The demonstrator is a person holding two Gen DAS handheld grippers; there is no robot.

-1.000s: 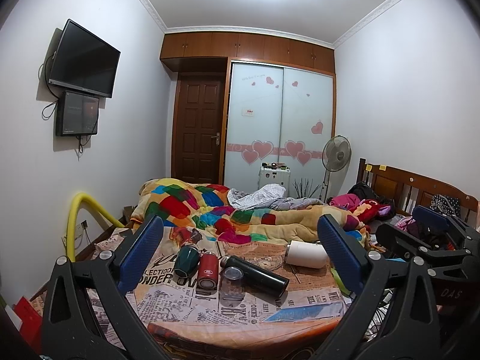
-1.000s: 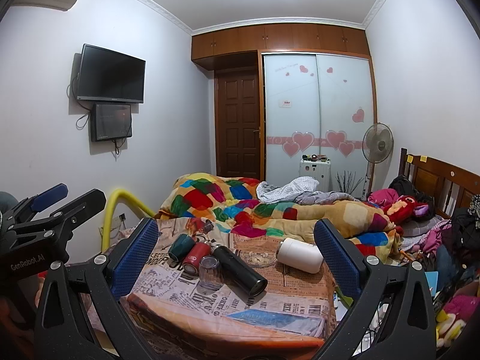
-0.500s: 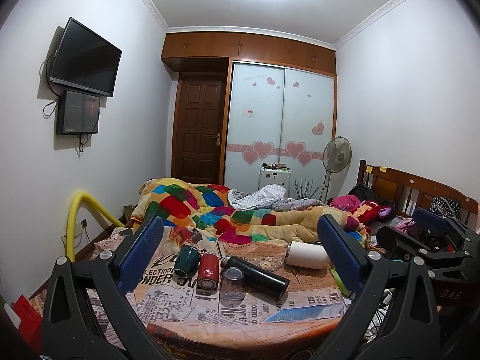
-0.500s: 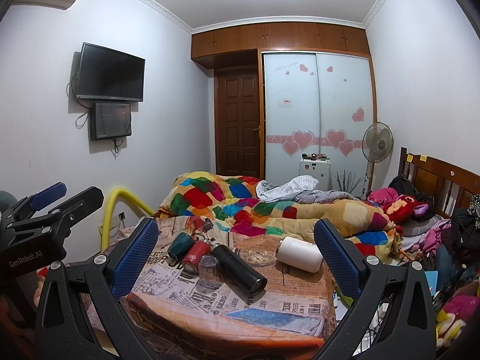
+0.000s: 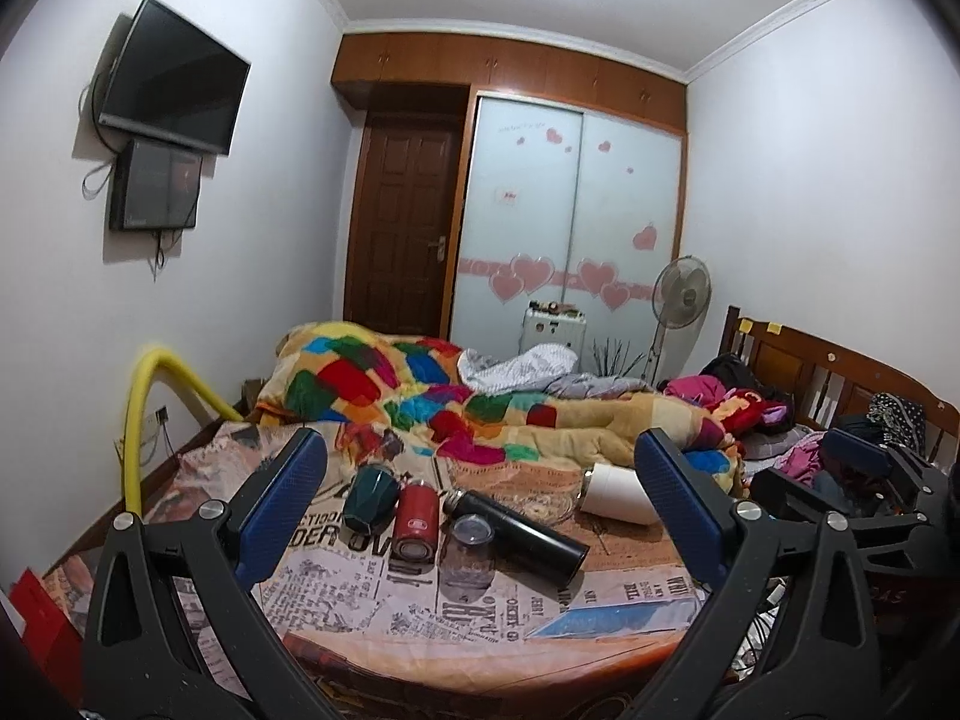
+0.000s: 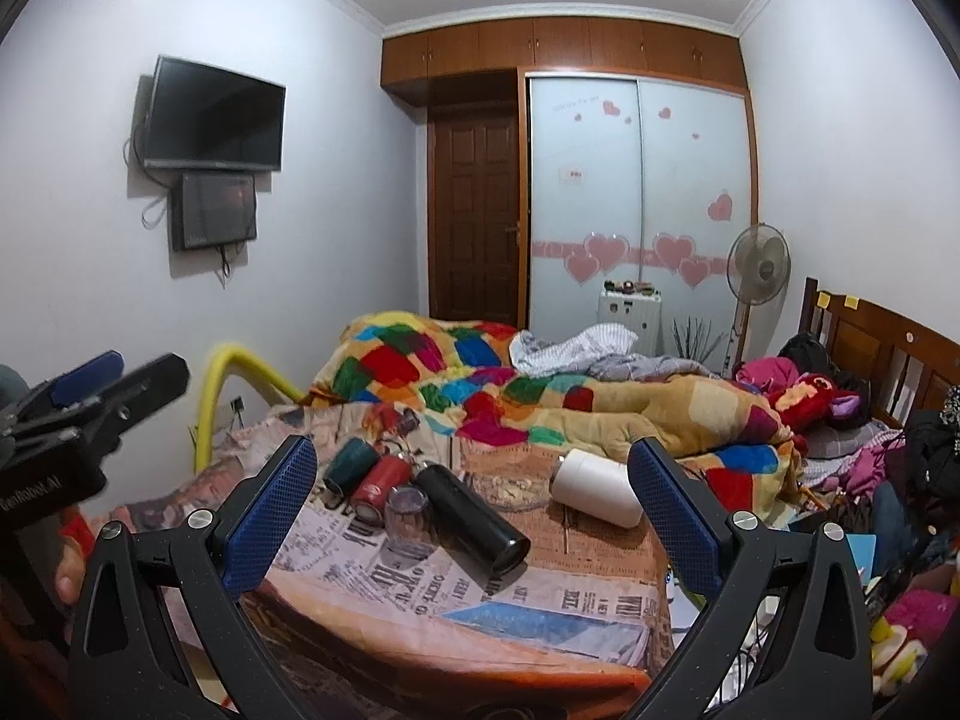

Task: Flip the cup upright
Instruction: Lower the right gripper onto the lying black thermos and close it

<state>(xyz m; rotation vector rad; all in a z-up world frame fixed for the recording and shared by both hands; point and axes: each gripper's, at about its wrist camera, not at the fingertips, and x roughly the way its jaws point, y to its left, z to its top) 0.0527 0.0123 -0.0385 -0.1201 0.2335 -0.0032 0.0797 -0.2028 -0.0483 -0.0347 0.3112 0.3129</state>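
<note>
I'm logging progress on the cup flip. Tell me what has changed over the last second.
Almost nothing. The left gripper and right gripper hang open above the table, holding nothing, with only a slight camera drift. The glass cup still stands upside down, and the green cup, red bottle, black flask and white cup lie where they were.

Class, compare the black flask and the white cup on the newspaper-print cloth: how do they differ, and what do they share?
The black flask is dark, long and slim; the white cup is pale, shorter and wider. The black flask touches the clear glass; the white cup lies apart, to the right. Both lie on their sides, ungripped.
</note>
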